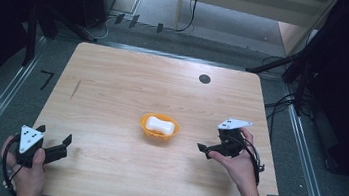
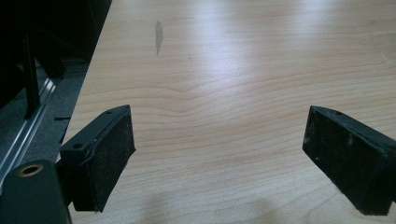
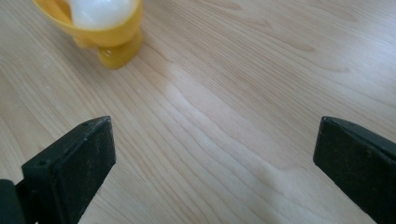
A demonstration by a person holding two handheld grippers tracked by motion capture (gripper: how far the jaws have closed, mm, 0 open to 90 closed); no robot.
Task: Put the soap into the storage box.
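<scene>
The right hand-held gripper [image 1: 208,150] stood wide with nothing between its jaws, near the worktop's [image 1: 113,85] right edge. Just left of it, mid-worktop, sat the orange bowl [image 1: 159,126] holding a white soap [image 1: 161,125]. The left hand-held gripper [image 1: 54,139] stood wide too, at the near left corner.

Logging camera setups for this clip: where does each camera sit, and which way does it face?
High view: above the person's side, looking forward and down on the table; both hands, left claw, right claw.
Left gripper view: on the left claw, facing bare tabletop; open jaws.
Right gripper view: on the right claw, toward the orange bowl; open jaws.
Shared: high and right gripper views show the bowl and its white piece.
</scene>
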